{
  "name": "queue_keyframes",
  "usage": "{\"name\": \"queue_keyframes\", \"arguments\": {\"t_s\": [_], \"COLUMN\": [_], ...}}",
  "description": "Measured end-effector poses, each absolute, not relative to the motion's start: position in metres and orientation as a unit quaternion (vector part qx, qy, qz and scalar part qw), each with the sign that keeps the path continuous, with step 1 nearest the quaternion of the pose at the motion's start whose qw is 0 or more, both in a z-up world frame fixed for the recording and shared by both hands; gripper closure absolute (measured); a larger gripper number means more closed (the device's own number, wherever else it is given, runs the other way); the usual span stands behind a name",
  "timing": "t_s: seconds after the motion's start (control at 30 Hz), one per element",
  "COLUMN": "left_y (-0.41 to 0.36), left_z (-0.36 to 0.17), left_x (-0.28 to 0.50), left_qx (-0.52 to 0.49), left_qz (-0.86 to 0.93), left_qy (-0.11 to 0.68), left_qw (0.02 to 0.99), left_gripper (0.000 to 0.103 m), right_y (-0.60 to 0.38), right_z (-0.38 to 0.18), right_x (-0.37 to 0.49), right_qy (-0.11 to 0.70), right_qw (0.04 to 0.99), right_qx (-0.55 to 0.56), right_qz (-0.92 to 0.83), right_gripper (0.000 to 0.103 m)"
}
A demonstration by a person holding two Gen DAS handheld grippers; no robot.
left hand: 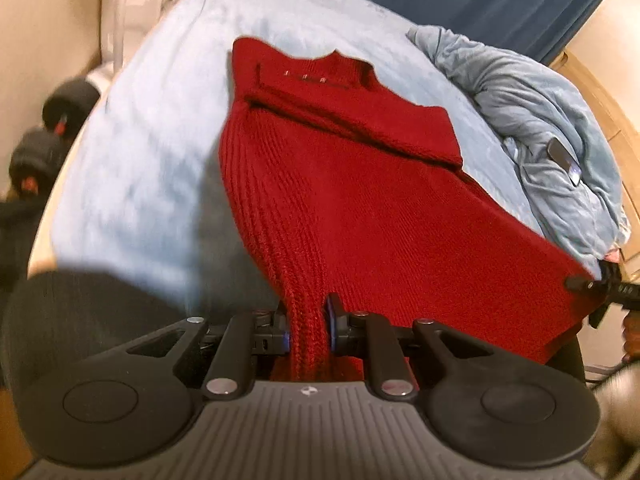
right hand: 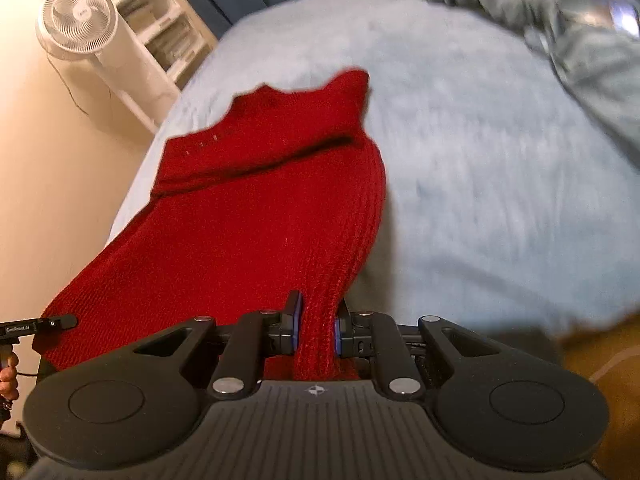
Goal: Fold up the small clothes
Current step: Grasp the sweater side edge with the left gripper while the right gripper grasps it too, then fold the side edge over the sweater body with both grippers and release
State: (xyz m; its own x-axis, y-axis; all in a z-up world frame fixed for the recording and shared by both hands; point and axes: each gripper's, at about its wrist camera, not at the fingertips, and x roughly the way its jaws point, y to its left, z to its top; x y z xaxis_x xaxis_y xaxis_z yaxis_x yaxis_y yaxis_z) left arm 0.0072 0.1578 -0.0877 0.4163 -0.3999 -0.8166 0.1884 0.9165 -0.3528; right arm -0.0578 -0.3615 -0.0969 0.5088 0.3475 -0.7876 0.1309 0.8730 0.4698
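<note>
A red knit sweater (left hand: 340, 184) lies on a light blue bed (left hand: 152, 128), its sleeves folded across the chest and its collar at the far end. My left gripper (left hand: 307, 328) is shut on the sweater's near left hem corner. My right gripper (right hand: 316, 332) is shut on the near right hem corner of the sweater (right hand: 256, 208). Both hem corners are lifted off the bed (right hand: 480, 184) toward me. The right gripper's fingers (left hand: 588, 285) show at the right edge of the left wrist view, and the left gripper's fingers (right hand: 56, 323) show at the left edge of the right wrist view.
A crumpled grey-blue blanket (left hand: 532, 128) with a dark phone-like object (left hand: 564, 160) on it lies at the bed's right side. A white fan (right hand: 80, 20) and shelves (right hand: 160, 32) stand beyond the bed's left edge. Dark slippers (left hand: 48, 136) sit on the floor at left.
</note>
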Motion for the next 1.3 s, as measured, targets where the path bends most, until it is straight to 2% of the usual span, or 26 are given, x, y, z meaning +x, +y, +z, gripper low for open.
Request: {"name": "queue_keyframes", "arguments": {"t_s": [0.2, 0.4, 0.57, 0.7, 0.77, 0.8, 0.83, 0.87, 0.93, 1.1, 1.3], "left_y": [0.16, 0.171, 0.166, 0.168, 0.17, 0.174, 0.179, 0.181, 0.188, 0.18, 0.154], "left_z": [-0.1, -0.09, -0.052, -0.026, -0.031, -0.036, -0.04, -0.042, -0.046, -0.085, -0.152], "left_x": [0.003, 0.028, 0.091, 0.199, 0.263, 0.292, 0.323, 0.342, 0.37, 0.375, 0.343], "left_qx": [-0.103, -0.136, -0.168, -0.176, -0.193, -0.206, -0.214, -0.213, -0.218, -0.17, -0.132], "left_qz": [-0.164, -0.159, -0.16, -0.141, -0.115, -0.088, -0.048, -0.016, 0.056, 0.002, -0.056], "left_qy": [0.538, 0.557, 0.532, 0.498, 0.491, 0.486, 0.466, 0.453, 0.423, 0.443, 0.517], "left_qw": [0.82, 0.804, 0.814, 0.837, 0.841, 0.845, 0.857, 0.866, 0.878, 0.88, 0.844], "left_gripper": [0.086, 0.086, 0.086, 0.086, 0.076, 0.065, 0.03, 0.003, 0.001, 0.0, 0.001], "right_y": [-0.36, -0.369, -0.391, -0.409, -0.417, -0.42, -0.423, -0.425, -0.428, -0.415, -0.396], "right_z": [-0.118, -0.102, -0.071, -0.062, -0.078, -0.087, -0.098, -0.108, -0.132, -0.184, -0.22], "right_x": [-0.078, -0.048, 0.038, 0.153, 0.216, 0.241, 0.263, 0.277, 0.283, 0.255, 0.254], "right_qy": [0.515, 0.528, 0.506, 0.477, 0.463, 0.451, 0.434, 0.428, 0.421, 0.436, 0.462], "right_qw": [0.809, 0.79, 0.794, 0.806, 0.802, 0.809, 0.816, 0.819, 0.814, 0.822, 0.824], "right_qx": [0.28, 0.31, 0.333, 0.349, 0.376, 0.377, 0.379, 0.377, 0.382, 0.36, 0.326], "right_qz": [0.042, 0.045, 0.057, 0.035, -0.001, -0.024, -0.05, -0.066, -0.121, -0.064, -0.03], "right_gripper": [0.088, 0.088, 0.088, 0.094, 0.086, 0.085, 0.081, 0.063, 0.048, 0.046, 0.042]}}
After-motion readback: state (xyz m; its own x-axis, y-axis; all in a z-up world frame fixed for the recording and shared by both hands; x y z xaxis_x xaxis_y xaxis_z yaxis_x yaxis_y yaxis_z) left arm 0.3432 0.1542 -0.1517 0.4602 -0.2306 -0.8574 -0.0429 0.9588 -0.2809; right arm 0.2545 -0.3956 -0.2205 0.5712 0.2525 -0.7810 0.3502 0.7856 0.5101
